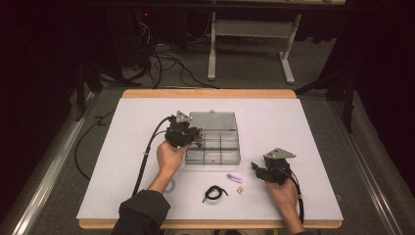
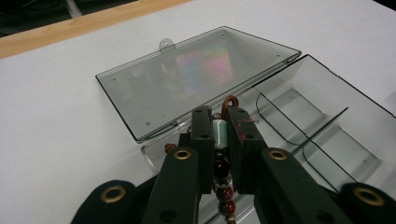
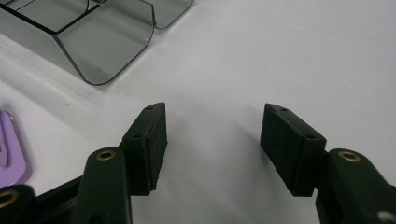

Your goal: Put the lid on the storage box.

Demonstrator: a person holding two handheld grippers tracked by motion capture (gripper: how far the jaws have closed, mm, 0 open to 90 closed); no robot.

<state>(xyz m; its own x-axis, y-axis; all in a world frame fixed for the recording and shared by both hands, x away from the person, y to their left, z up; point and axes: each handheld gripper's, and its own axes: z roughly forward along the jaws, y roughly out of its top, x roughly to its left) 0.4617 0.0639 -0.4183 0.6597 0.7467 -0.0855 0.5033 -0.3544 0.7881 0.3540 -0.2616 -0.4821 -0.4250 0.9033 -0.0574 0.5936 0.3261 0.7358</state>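
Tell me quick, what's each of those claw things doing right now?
Left gripper: shut on a beaded bracelet, over the open clear box.
Right gripper: open, holding nothing, above the white table.

The organiser box at the centre of the frame was clear, smoke-tinted plastic, smooth and glossy; its opened lid threw back a rainbow sheen. The left claw was matt black plastic set with brass-coloured rivets, and it pinched a string of beads: one pale, glazed bead, the others dark red and shiny. The right claw had the same dull black finish, its pads faintly scuffed. The table showed a pale wood edge under a matt white, paper-like sheet. At lower centre lay a glossy purple plastic clip.
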